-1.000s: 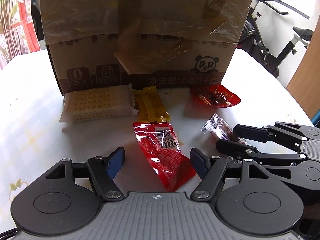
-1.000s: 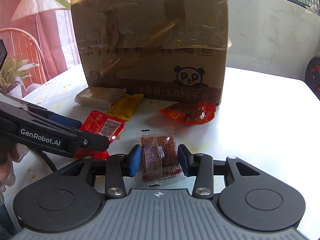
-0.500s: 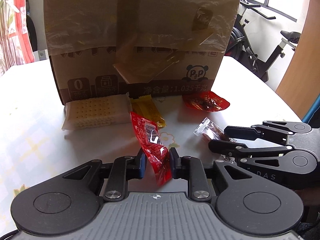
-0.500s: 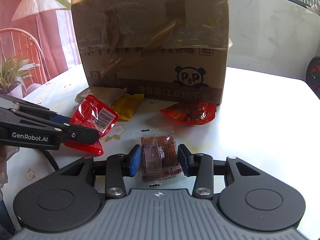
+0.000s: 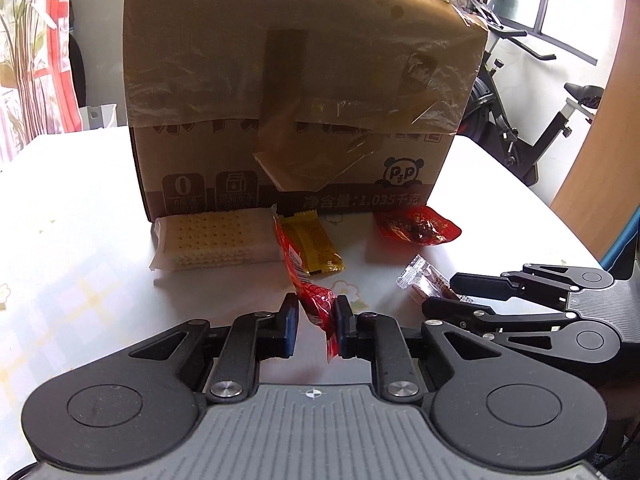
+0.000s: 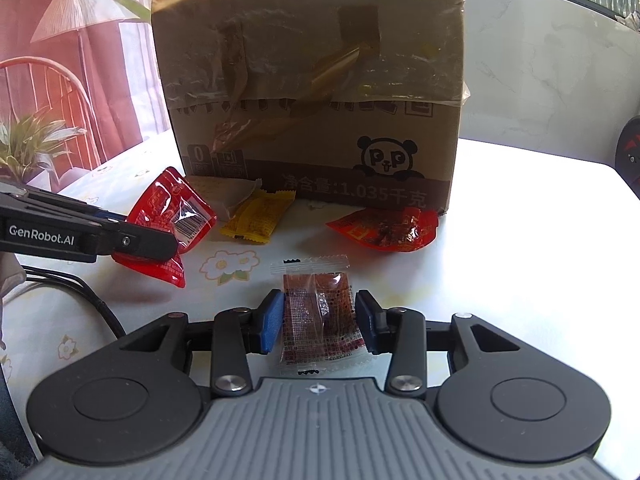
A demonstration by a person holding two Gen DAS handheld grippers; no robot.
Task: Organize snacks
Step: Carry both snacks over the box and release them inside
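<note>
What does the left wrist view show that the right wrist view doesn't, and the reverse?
Left wrist only: the cracker pack in full, and an exercise bike behind the table.

Right wrist only: the barcode face of the red packet in the left tongs, and a floor lamp.

Both: the cardboard box, yellow packet, red snack pouch, and clear packet in the right tongs.

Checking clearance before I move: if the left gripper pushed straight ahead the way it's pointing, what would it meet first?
Probably the yellow snack packet on the table, then the cardboard box behind it; depth is hard to judge. The left gripper holds a red snack packet.
</note>
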